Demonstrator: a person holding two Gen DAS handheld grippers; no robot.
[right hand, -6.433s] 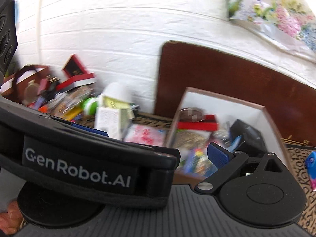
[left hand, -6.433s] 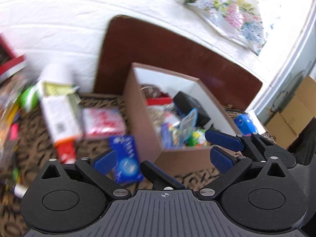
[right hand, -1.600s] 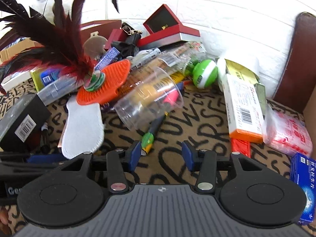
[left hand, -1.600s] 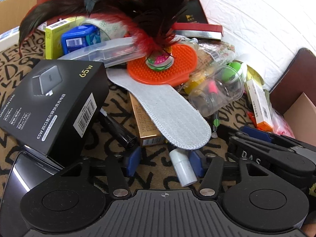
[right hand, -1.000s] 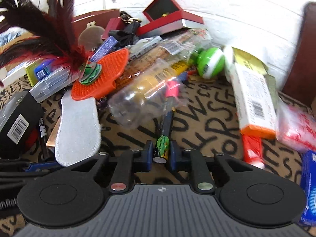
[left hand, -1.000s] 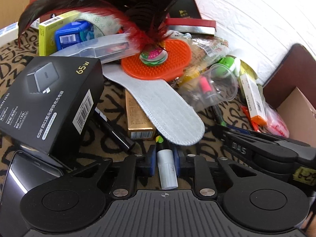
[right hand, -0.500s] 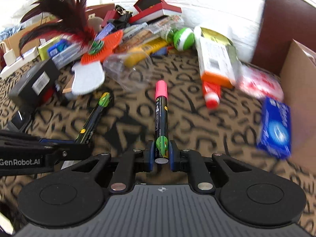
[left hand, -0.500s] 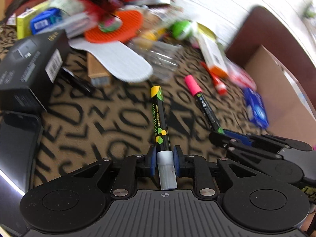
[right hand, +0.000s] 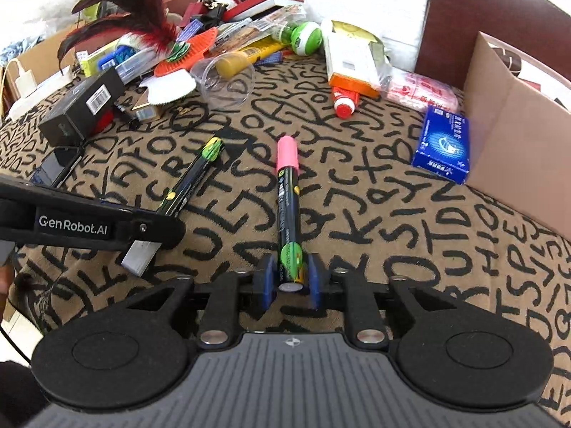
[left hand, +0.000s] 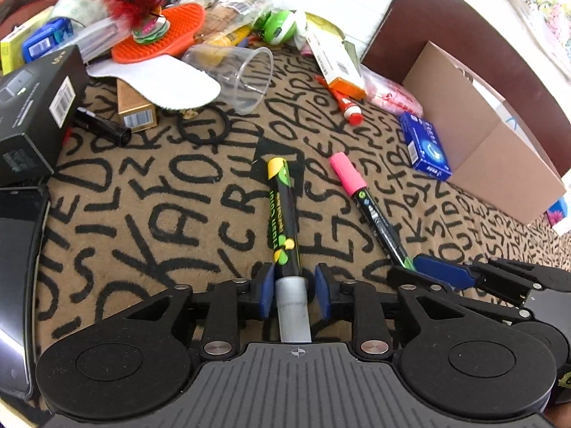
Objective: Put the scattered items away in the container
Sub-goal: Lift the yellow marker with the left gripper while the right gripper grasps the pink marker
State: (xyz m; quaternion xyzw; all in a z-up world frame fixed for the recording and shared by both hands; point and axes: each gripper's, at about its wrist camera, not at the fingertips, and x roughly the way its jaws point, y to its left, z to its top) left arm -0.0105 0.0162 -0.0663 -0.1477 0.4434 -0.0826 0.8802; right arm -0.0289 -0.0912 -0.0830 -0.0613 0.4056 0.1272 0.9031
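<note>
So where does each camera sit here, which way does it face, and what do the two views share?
Left wrist: on the left gripper, looking forward and down at the rug; its fingers flank the yellow marker, jaws just opened; the right gripper shows at right.
Right wrist: on the right gripper, same slant; fingers flank the pink marker, jaws just opened; the left gripper crosses at left.
Shared: both markers, the clear cup, blue pack and box.
</note>
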